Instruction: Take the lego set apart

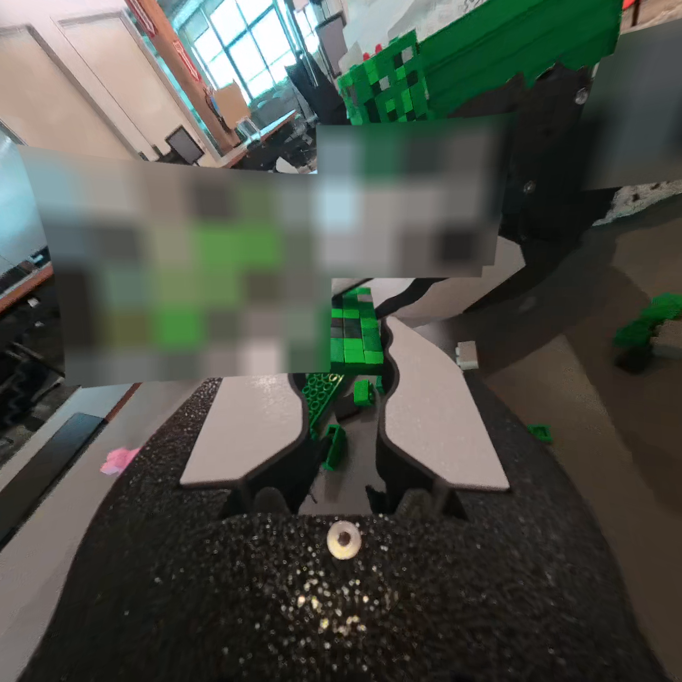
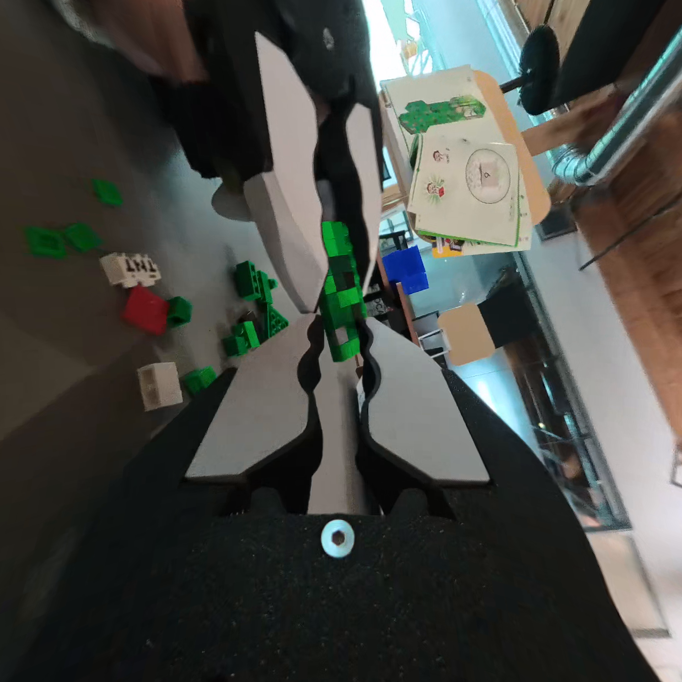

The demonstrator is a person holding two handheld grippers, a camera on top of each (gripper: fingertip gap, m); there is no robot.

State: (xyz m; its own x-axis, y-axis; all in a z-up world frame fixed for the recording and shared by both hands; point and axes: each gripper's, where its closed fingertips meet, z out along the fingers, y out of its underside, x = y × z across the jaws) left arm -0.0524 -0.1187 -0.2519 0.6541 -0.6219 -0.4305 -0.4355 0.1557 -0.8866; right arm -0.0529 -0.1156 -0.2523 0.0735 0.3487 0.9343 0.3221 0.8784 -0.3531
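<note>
Right wrist view: one green lego column [image 2: 339,291] is held off the tabletop [image 2: 73,110], clamped at opposite ends by both grippers, right gripper [image 2: 341,328] below and left gripper [image 2: 341,228] above. Two white bricks [image 2: 160,385], one red brick [image 2: 145,310] and several loose green pieces [image 2: 254,284] lie on the tabletop.

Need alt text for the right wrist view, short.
Two grippers, the right gripper near and the left gripper opposite, clamp a green lego column between them above a grey table. Loose green pieces, a red brick and white bricks lie scattered on the table.
</note>
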